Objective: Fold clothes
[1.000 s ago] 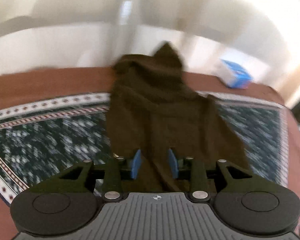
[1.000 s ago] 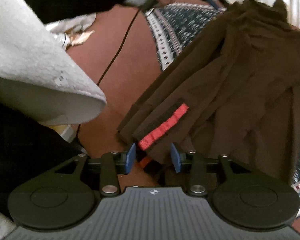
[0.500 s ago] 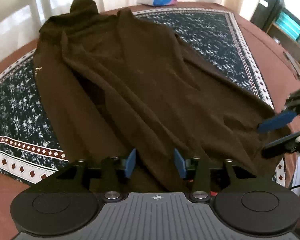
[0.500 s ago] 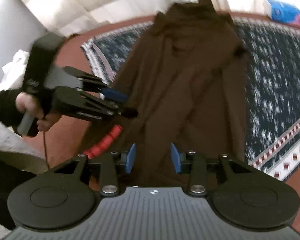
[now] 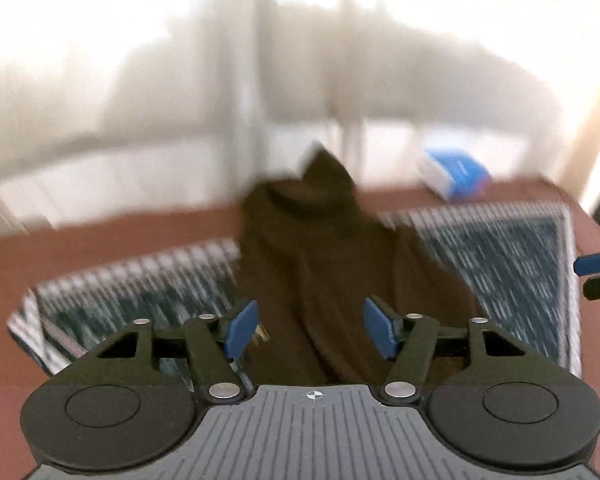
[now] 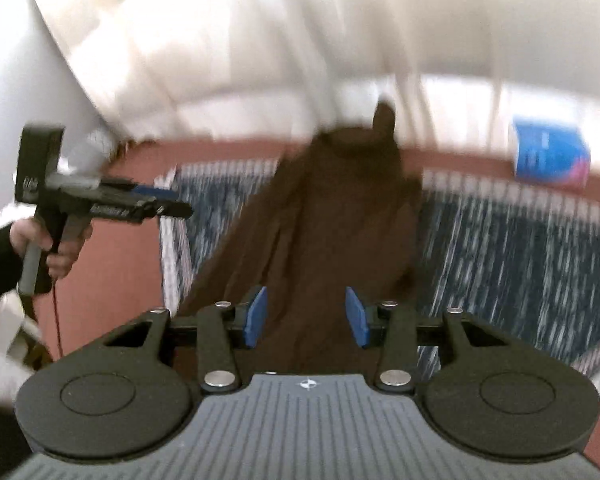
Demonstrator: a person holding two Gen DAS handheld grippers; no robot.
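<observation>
A dark brown hooded garment lies lengthwise on the patterned cloth, its hood at the far end by the table's edge. My left gripper is open, its blue pads wide apart at the garment's near end with no cloth pinched between them. In the right wrist view the garment runs away from my right gripper, also open over the near hem. There a hand holds the left gripper at the left, off the garment. The right gripper shows at the left view's right edge. Both views are motion-blurred.
A dark blue and white patterned cloth covers the middle of the reddish-brown table. A blue tissue box stands at the far right edge. White fabric lies at the near left. Pale curtains and a window are behind.
Both cameras have swung up from looking down on the garment to looking level along it. The left jaws have spread wider. The left gripper has moved left, away from the garment.
</observation>
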